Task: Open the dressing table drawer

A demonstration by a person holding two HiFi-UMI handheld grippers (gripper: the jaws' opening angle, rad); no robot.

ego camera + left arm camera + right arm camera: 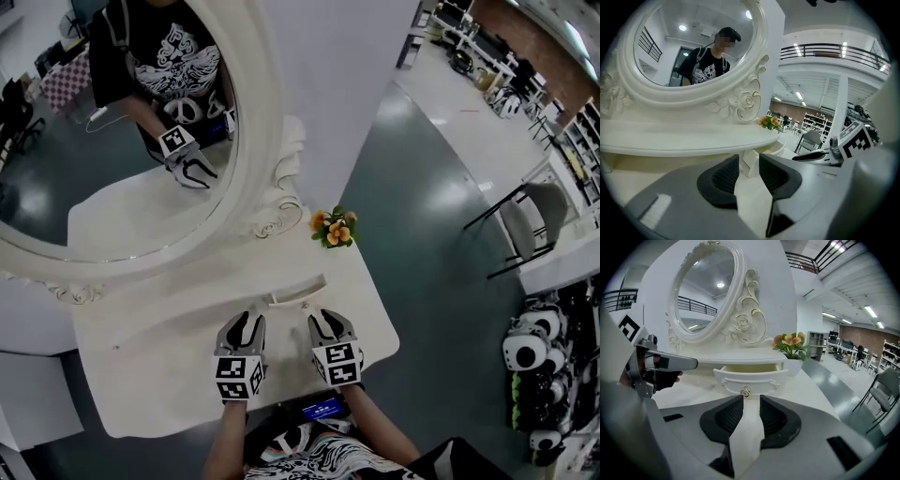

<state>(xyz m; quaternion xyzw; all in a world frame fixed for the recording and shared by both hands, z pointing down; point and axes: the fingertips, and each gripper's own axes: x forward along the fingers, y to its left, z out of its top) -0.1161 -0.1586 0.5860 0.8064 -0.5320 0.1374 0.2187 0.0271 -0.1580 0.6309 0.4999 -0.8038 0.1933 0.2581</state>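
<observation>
White all over, the dressing table (141,375) blurs its parts together, and its oval mirror (258,112) is cut off at the left and top edges of the head view. The drawer (749,380) sits at the middle of the table under a low shelf, pulled out towards the near edge. Only a thin strip of its pale inside shows above the front, so what it holds cannot be told. From the left gripper view it is hard to make out. A small pot (793,365) of orange flowers (790,341) stands just right of the drawer. The left gripper (749,164) hovers near and left of the drawer, its jaws a narrow gap apart on nothing. The right gripper (751,411) points at the drawer's knob (746,391), jaws likewise slightly apart and empty, the knob just beyond them. The person's arms are cut off at the near edge.
</observation>
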